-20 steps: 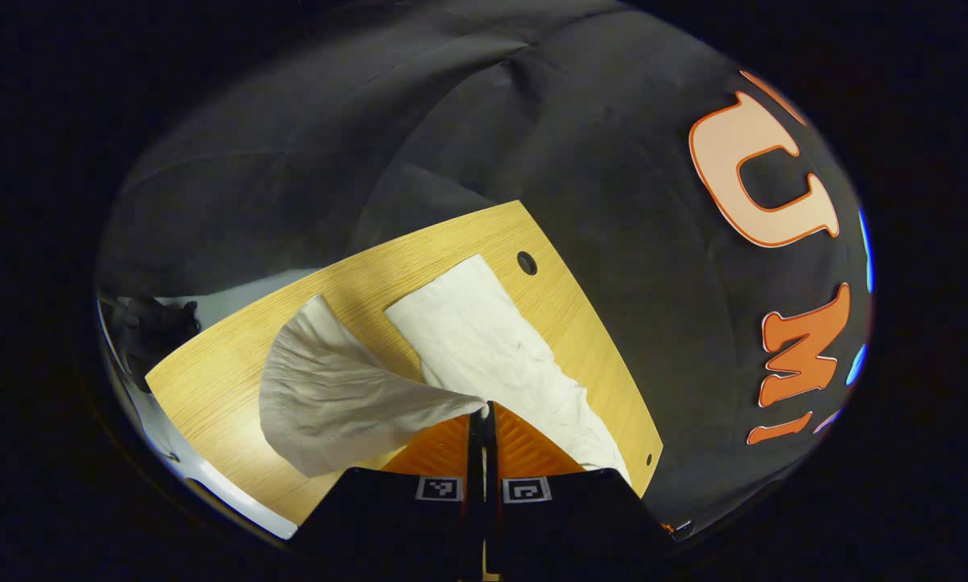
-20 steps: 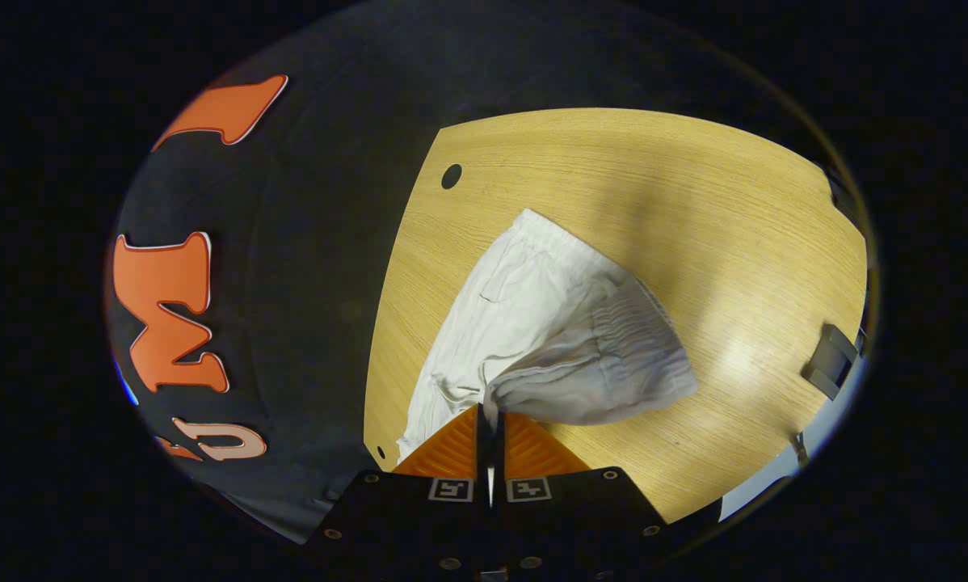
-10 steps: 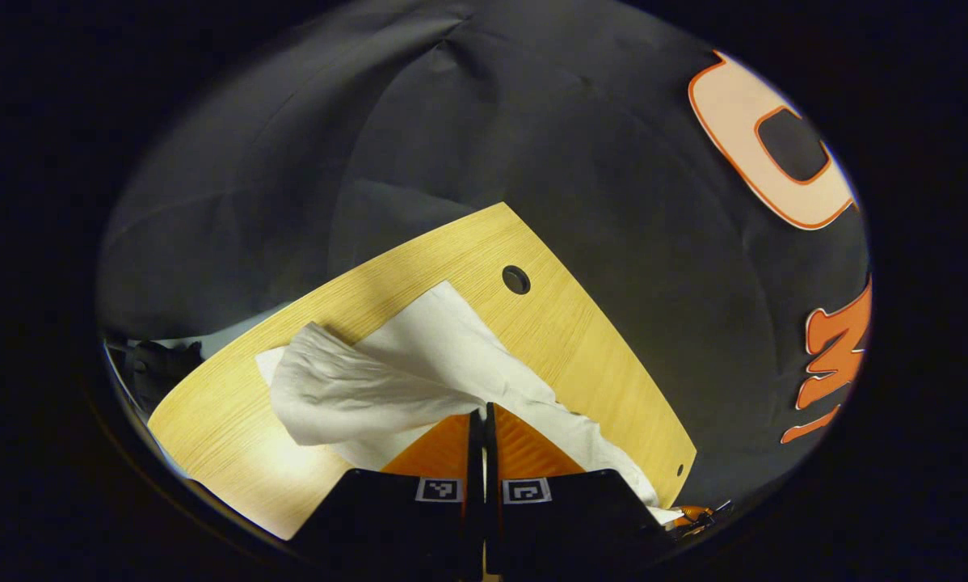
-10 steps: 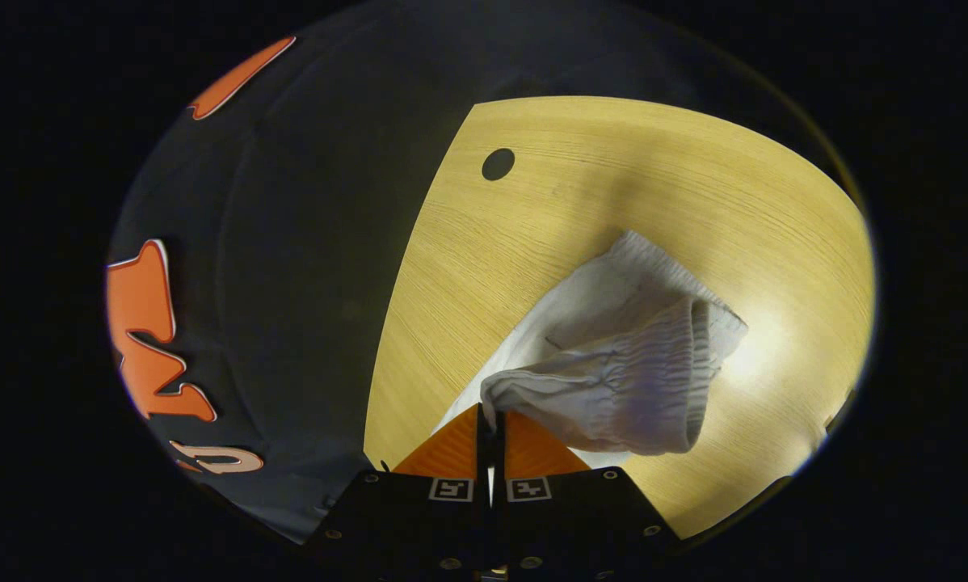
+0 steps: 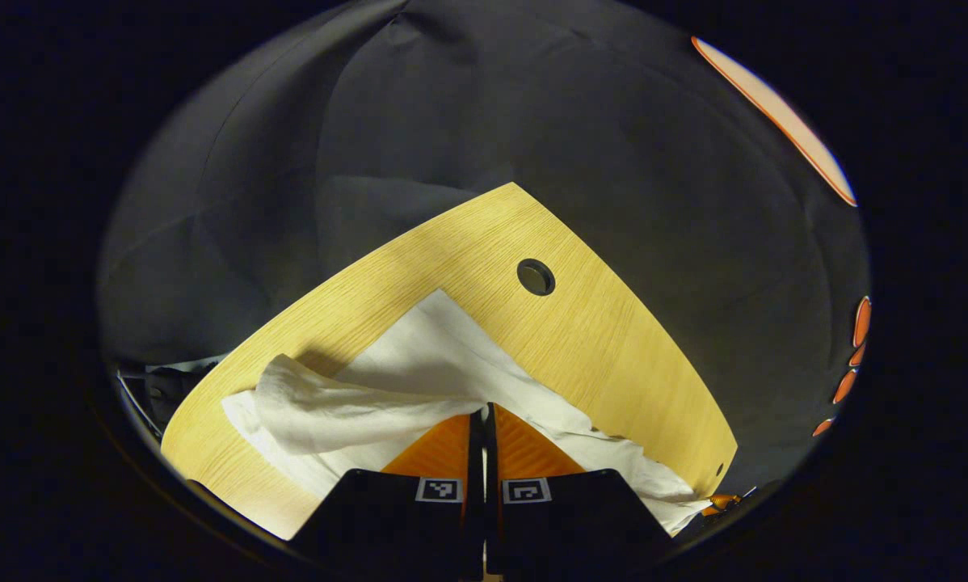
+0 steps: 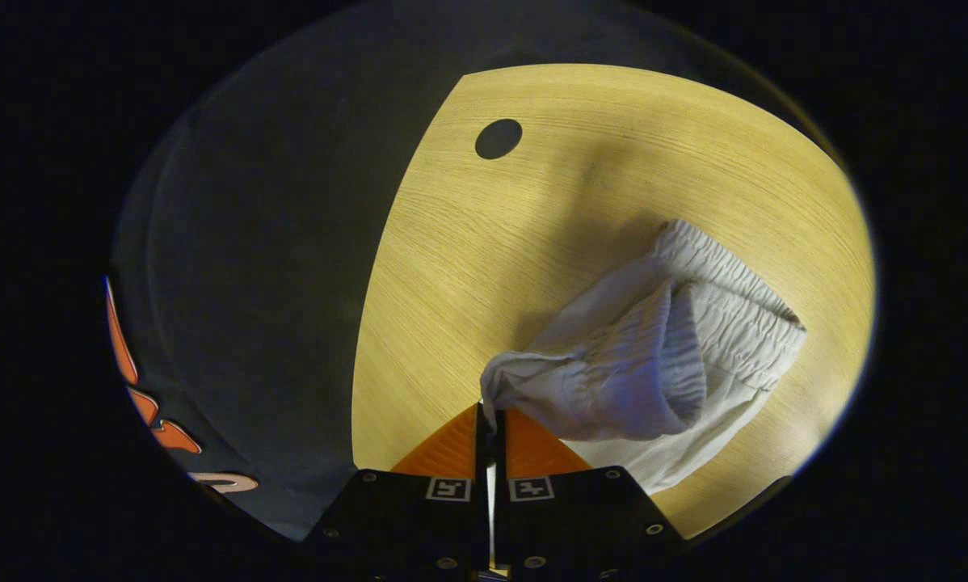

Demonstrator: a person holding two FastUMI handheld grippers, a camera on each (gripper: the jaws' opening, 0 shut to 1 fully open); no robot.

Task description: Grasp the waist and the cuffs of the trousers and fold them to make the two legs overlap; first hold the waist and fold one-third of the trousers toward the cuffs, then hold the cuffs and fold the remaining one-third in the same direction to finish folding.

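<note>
The left gripper is pinching a raised fold of the white trousers between closed fingers, while the rest of the cloth is lying flat across the wooden table near its round hole.

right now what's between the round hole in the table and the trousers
Bare wooden table only. In the right gripper view, plain wood runs from the hole to the gathered waist of the trousers; the left gripper view shows the same bare strip by the trouser leg.
</note>
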